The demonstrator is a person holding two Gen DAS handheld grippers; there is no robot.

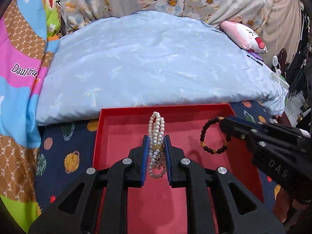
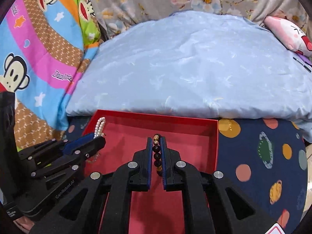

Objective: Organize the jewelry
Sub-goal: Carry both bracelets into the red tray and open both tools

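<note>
So both my tongs are over the red box (image 1: 195,110) right now, each with something in it. My left gripper (image 1: 156,142) has its blue pads squeezed in on the pearl bracelet (image 1: 156,128), a bunched-up multi-strand thing with a gold wrap in the middle. The jaws are only a little apart, just the width of the bundle, with pearl loops sticking out past the tips toward the far wall of the box and a few more hanging back between the fingers. My right gripper (image 2: 156,145) is pinched nearly all the way together on the dark bead bracelet (image 2: 157,156), the one with the gold beads. In the right wrist view the beads run in a line between the pads, with the gold ones poking out at the tip. From the left wrist view the right gripper (image 1: 224,123) comes in from the right side of the box and the dark bracelet (image 1: 206,136) hangs off its tip as an open ring over the pink floor of the box, closer to the right wall. The pearls sit more toward the box's middle in that view; from the right wrist view the left gripper (image 2: 97,138) and the pearls (image 2: 99,125) are up near the box's far left corner. Whether either bracelet touches the box floor, I can't tell. The box itself sits on a navy planet-print sheet (image 2: 263,156), right up against a light blue pillow (image 1: 152,62) behind its far wall.
</note>
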